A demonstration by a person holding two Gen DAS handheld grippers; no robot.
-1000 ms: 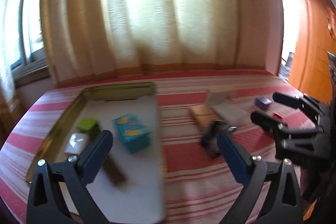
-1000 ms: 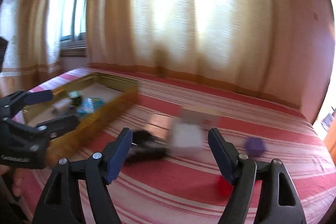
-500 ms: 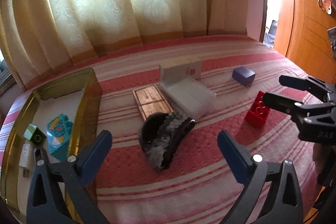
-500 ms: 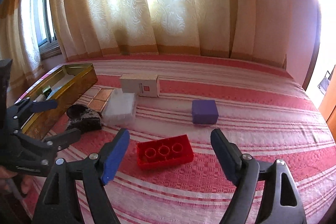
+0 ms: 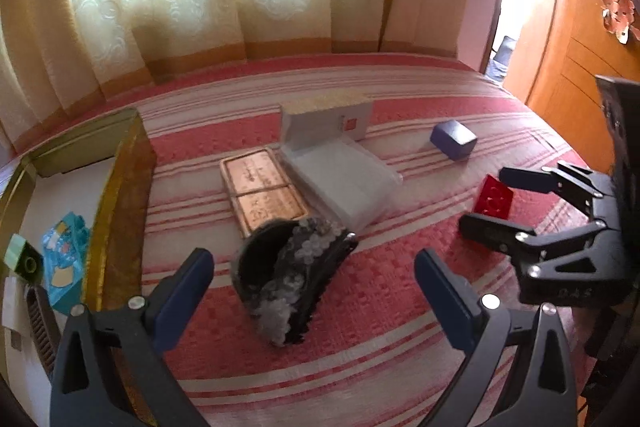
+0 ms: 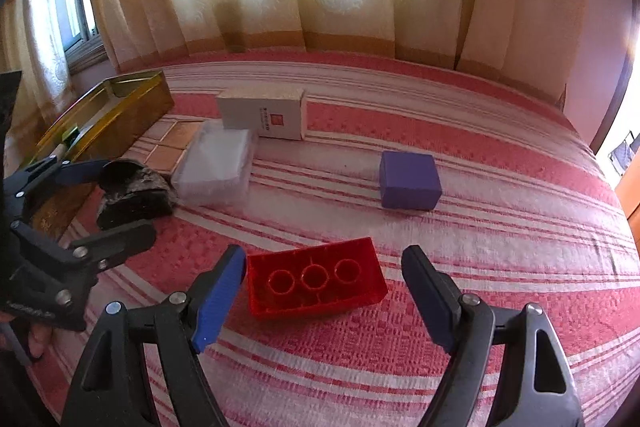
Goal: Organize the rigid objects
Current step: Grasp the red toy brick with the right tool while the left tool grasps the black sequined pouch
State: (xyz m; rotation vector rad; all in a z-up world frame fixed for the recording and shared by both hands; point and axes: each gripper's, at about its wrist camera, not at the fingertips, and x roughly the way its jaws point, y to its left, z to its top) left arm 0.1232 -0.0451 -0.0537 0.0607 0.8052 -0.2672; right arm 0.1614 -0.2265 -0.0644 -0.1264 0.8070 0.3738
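Note:
My left gripper (image 5: 314, 291) is open, its jaws either side of a black sequinned pouch (image 5: 290, 277) lying on the striped bedspread. My right gripper (image 6: 322, 291) is open around a red toy brick (image 6: 314, 283) turned hollow side up. The brick also shows in the left wrist view (image 5: 494, 201), between the right gripper's fingers (image 5: 490, 229). The gold tray (image 5: 120, 195) at the left holds a teal box (image 5: 64, 259), a green block (image 5: 24, 259) and other small items. The pouch also shows in the right wrist view (image 6: 134, 193).
A copper-coloured flat tin (image 5: 262, 193), a clear plastic box (image 5: 344, 183), a white carton (image 5: 326, 123) and a purple box (image 6: 408, 181) lie on the bedspread. Curtains hang behind the bed. A wooden wardrobe (image 5: 580, 39) stands at the right.
Both grippers have swung right, away from the tray, and come lower. The left now straddles the pouch, the right straddles the red brick. Both stay open.

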